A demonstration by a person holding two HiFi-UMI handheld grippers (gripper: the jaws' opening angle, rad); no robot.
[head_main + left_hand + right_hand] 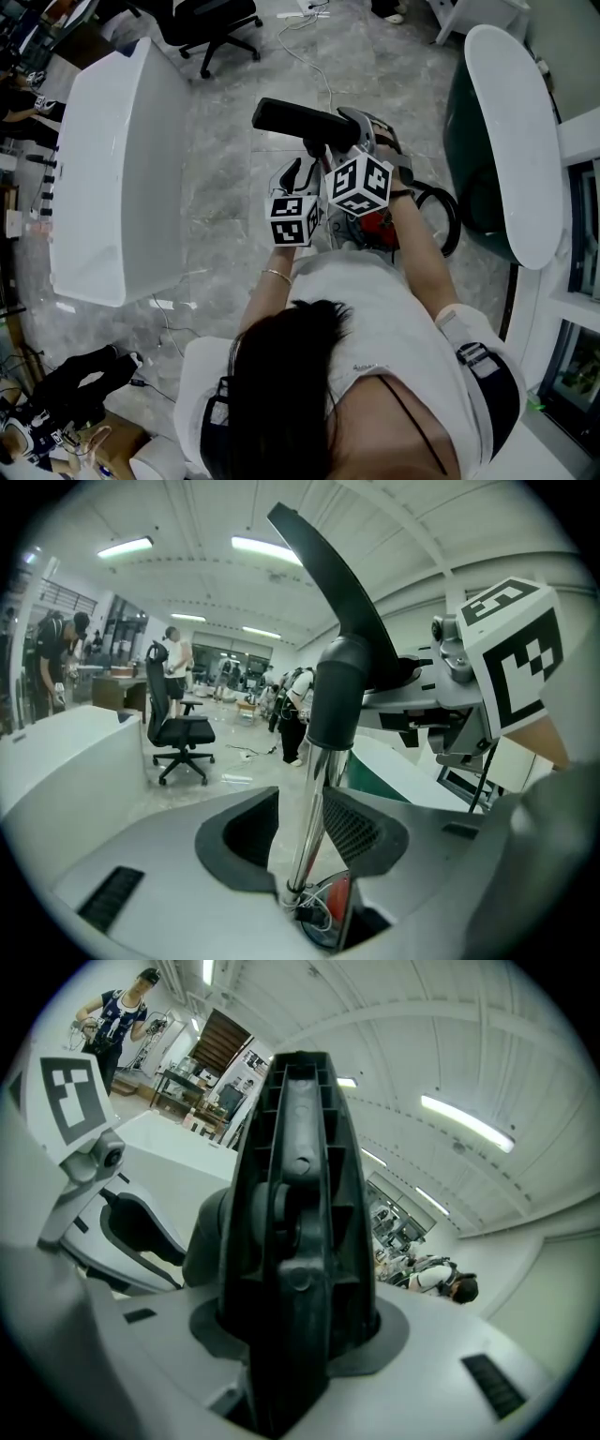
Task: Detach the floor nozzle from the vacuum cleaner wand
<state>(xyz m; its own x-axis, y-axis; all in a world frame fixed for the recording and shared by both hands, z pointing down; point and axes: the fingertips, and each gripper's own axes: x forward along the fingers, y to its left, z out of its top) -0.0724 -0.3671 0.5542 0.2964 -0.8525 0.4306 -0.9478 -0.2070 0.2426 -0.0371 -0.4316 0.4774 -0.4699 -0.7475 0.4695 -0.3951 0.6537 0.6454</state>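
Observation:
The black floor nozzle [300, 120] sits at the end of the vacuum's chrome wand [314, 799], joined by a black collar [337, 696]. In the right gripper view the nozzle [295, 1194] fills the space between the jaws, and my right gripper [295, 1335] is shut on it. My left gripper [302, 829] has the chrome wand between its jaws; the right pad lies against the tube, while a gap shows on the left side. In the head view both grippers are close together, left [298, 176] and right [342, 141], just below the nozzle. The vacuum's red body [377, 225] is mostly hidden.
A long white table [112, 169] stands at the left, and a black office chair [211, 23] is beyond it. A white oval top [516, 141] over a green base is at the right. A black hose [448, 216] loops beside the vacuum, with a cable [309, 66] on the marble floor.

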